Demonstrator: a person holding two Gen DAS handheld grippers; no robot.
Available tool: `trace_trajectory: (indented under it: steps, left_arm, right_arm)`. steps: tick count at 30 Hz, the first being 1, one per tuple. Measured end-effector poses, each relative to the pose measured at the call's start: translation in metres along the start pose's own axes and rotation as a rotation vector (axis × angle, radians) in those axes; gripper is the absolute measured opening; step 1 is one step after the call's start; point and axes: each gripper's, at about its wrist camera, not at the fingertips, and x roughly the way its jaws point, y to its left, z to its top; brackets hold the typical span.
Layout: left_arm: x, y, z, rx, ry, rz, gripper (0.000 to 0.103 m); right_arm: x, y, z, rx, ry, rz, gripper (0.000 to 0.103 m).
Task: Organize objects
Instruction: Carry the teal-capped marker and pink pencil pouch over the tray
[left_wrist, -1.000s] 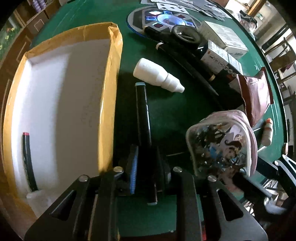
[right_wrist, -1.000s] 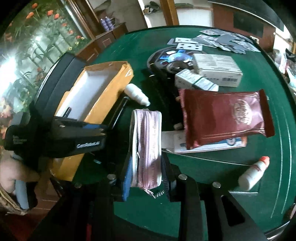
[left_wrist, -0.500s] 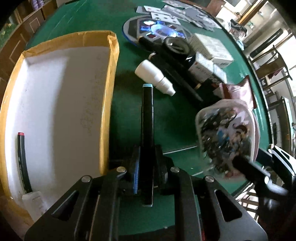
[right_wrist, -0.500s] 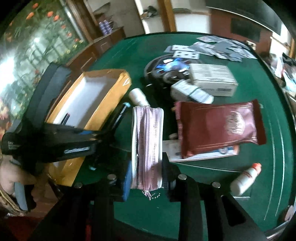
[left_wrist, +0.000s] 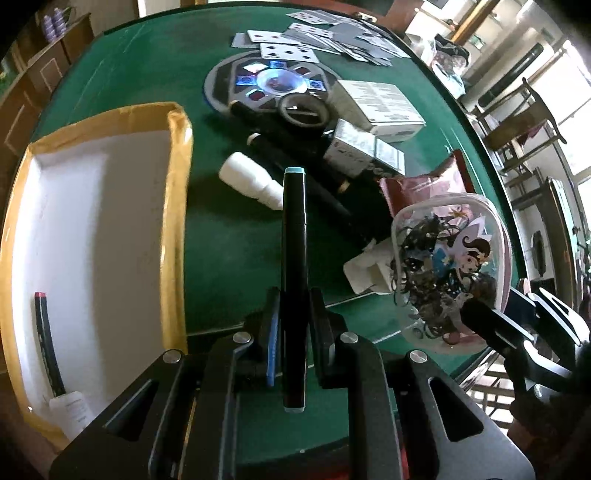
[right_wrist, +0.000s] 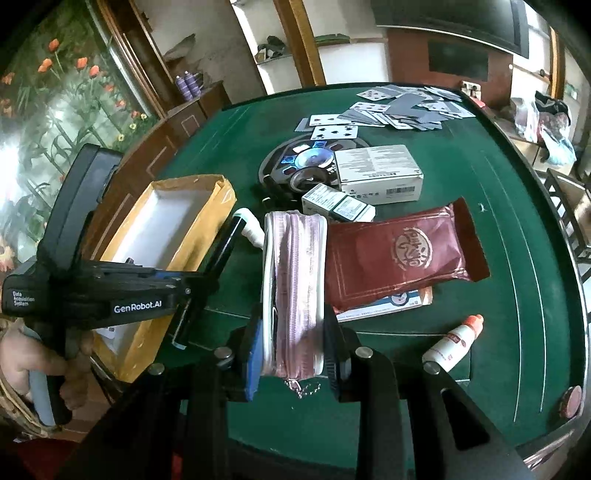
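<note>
My left gripper (left_wrist: 293, 325) is shut on a black marker (left_wrist: 293, 236) with teal end caps, held above the green table just right of the yellow-rimmed white box (left_wrist: 177, 206). The marker also shows in the right wrist view (right_wrist: 218, 258), beside the box (right_wrist: 192, 236). My right gripper (right_wrist: 293, 350) is shut on a pink zipped pouch (right_wrist: 295, 266) held upright above the table. The pouch's clear cartoon-printed side (left_wrist: 447, 266) shows in the left wrist view, to the right of the marker.
The box holds a red-capped black pen (left_wrist: 46, 343) and a small white bottle (left_wrist: 72, 410). On the table lie a white dropper bottle (left_wrist: 251, 181), a maroon packet (right_wrist: 399, 254), cartons (right_wrist: 376, 173), a round disc (left_wrist: 269, 83), playing cards (right_wrist: 399, 107) and an orange-capped bottle (right_wrist: 454, 343).
Both grippers have risen and drawn back from the table with their objects. The marker now stands higher, with its tip over the white dropper bottle. The pouch is lifted further.
</note>
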Motion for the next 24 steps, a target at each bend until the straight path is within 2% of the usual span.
trace_trajectory:
  steps: [6,24]
  left_arm:
    - [0.001,-0.007,0.001,0.037,0.014,-0.002,0.014]
    - [-0.002,-0.012,0.005,0.04,0.0,-0.006,0.014]
  right_arm:
    - [0.0,-0.006,-0.006,0.024,-0.002,0.003,0.028]
    - [-0.004,-0.012,-0.003,0.032,-0.019,0.002,0.028]
